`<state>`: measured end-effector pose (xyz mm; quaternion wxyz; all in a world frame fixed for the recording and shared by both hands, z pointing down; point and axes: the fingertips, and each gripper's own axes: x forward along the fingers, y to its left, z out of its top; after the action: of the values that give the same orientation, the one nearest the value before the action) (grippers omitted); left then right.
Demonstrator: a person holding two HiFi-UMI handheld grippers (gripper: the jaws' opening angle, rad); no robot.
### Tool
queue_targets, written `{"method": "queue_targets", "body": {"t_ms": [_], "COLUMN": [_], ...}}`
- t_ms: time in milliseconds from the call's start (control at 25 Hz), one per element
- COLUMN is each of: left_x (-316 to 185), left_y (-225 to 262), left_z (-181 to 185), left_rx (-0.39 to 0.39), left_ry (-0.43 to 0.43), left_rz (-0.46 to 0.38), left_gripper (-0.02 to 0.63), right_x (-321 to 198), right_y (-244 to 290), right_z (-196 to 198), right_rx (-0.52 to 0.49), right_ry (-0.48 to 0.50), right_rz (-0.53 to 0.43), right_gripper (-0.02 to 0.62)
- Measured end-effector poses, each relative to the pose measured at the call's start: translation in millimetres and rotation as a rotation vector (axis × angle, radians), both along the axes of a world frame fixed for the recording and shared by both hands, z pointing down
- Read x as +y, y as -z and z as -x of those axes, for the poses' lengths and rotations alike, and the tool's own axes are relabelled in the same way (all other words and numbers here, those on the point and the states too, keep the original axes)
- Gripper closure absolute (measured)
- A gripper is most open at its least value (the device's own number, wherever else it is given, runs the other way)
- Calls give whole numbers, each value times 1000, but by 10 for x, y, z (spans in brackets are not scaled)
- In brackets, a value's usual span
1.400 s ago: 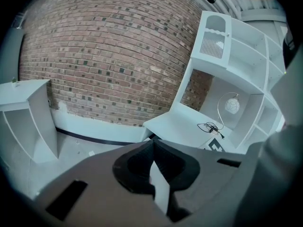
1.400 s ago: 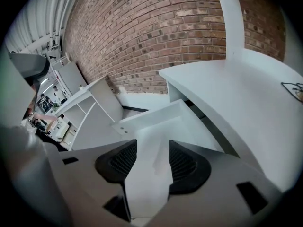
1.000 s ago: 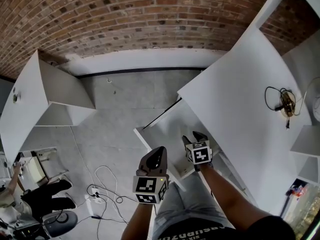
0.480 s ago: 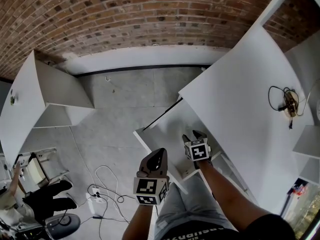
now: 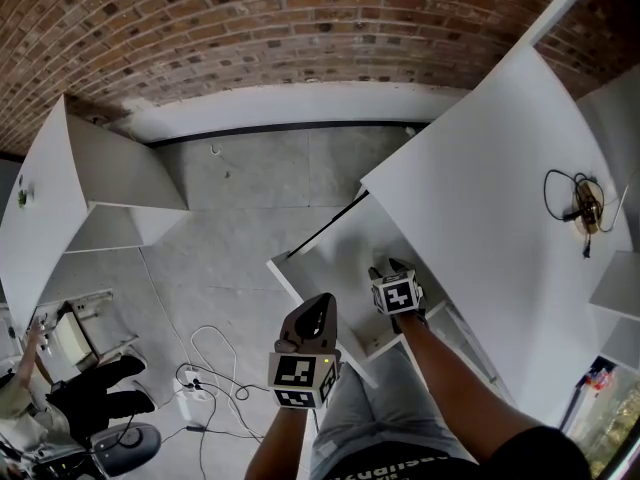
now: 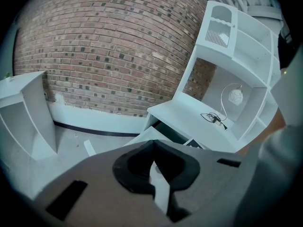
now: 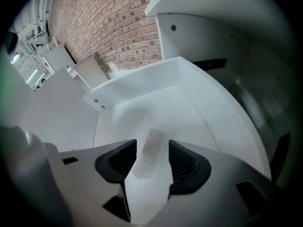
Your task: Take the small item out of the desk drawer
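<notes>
- The drawer (image 5: 325, 258) stands open from under the bench (image 5: 480, 188), its white floor bare apart from what the right gripper covers
- The right gripper (image 5: 391, 270) is down inside the drawer, at about 5 o'clock from the middle of the head view, with its jaws pointing to 12 o'clock
- In the right gripper view its jaws stand narrow with the item (image 7: 150, 143), a small pale rounded piece, between the pads; both pads seem to touch its sides, so I judge it gripped, though blur leaves some doubt
- The item is on or just above the drawer floor, I cannot tell which; the head view hides it behind the gripper
- The left gripper (image 5: 314, 310) hangs at 7 o'clock of the right one, over the drawer's front edge, jaws closed together with nothing between them
- Progress, as I judge it: drawer open, reach made, grasp about set; what is left is lifting the item clear of the drawer walls and carrying it out
- A cable (image 5: 572, 200) lies on the bench at 3 o'clock, well apart from the work
</notes>
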<state>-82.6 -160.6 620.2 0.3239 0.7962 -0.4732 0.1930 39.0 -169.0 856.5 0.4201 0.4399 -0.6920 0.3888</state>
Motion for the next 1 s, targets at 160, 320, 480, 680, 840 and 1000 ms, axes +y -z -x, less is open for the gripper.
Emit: {"method": "queue_targets", "body": {"t_ms": [160,320,480,680,840,1000], "left_x": [20,-12,-9,-31,-23,11], "left_y": [-55,-56,-89,-84,-83,-85], "left_z": [23,29,45,20,15,33], "left_rx": [-3,-4,-9,-10,-18,-24], "left_ry": [-3,1,1,-1,-6,-6], "left_rz": [12,9,16,11,5,5], "left_gripper": [600,600,600,600,600,600], "right_x": [32,27,88,93,100,97], "right_y": [-85,-115,-205,-174,-141,-116], "right_z": [16,29,58,136,146,169], "right_rx": [8,15,9,-6,6,3], "right_ry": [21,46,71,102,125,134], "right_rz": [24,35,67,67,67,50], "right_gripper": [390,390,394,459,463,463]}}
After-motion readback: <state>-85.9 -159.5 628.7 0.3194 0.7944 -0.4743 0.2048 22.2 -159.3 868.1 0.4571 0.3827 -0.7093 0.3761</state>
